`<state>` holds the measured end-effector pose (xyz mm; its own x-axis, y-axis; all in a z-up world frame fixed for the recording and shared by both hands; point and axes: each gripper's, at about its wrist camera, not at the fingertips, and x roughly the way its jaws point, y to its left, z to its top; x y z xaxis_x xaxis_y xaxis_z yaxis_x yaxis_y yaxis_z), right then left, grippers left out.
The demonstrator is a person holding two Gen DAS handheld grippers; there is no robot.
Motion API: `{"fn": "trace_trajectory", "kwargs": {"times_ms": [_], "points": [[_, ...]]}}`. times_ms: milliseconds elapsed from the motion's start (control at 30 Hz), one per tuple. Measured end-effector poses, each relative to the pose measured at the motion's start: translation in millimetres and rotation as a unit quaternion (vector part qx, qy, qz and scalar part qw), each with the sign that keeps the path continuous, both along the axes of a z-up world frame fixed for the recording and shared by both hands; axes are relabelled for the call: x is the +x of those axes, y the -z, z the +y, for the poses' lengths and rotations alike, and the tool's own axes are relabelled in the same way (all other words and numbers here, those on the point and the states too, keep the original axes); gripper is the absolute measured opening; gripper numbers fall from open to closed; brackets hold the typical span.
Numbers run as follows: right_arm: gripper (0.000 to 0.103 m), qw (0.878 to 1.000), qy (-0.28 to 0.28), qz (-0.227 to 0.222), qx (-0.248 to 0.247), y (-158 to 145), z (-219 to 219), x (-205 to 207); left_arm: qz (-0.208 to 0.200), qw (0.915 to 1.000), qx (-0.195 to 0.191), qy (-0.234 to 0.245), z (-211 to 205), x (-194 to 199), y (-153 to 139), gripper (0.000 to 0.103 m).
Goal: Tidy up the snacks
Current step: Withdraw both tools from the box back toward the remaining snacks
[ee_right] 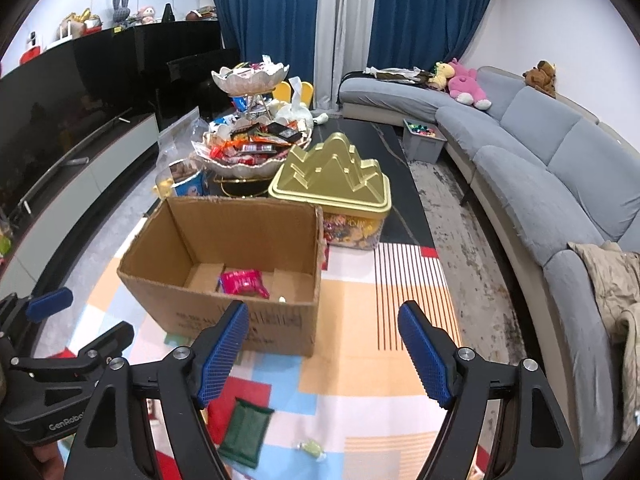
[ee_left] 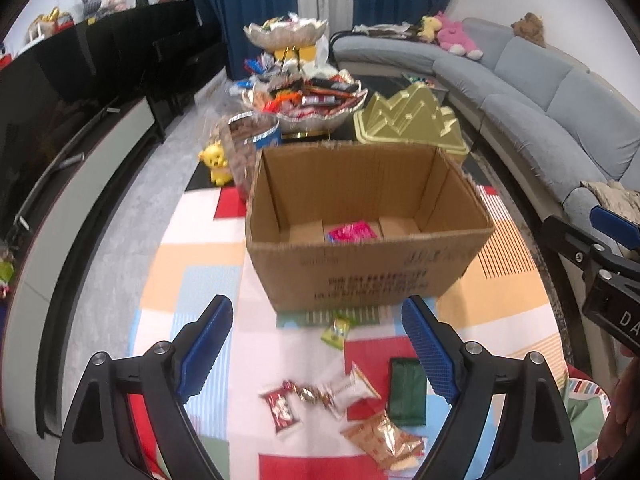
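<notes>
Snacks loose on the mat, nearer than the cardboard box [ee_left: 368, 232]. Dark green packet [ee_left: 407, 392] lies long axis fore-aft, just inside left claw [ee_left: 318, 354]; right claw [ee_right: 322, 354] farther. Both claws apart, empty.

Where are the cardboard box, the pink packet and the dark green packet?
cardboard box [ee_left: 360, 276]: left wrist view, front wall.
pink packet [ee_right: 242, 282]: right wrist view, its middle.
dark green packet [ee_left: 408, 390]: left wrist view, its middle.

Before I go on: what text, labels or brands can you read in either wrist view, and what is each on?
"GenRobo", cut off: left gripper body, right wrist view.
"DA", cut off: right gripper body, left wrist view.
Printed lines on cardboard box: too blurred.
Snack wrappers: too small or blurred.
</notes>
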<state>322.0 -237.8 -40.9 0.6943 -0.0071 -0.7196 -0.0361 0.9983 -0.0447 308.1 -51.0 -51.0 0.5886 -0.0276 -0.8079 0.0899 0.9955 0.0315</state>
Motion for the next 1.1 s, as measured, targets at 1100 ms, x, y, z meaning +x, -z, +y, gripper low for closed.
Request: {"fn": "trace_trajectory", "kwargs": {"times_ms": [1100], "points": [[0.078,0.993,-0.081,0.080,-0.012,72.7,-22.1,-41.0,0.150,0.9822,-0.041,-0.104,-24.9,-57.2,88.6,0.088]]}}
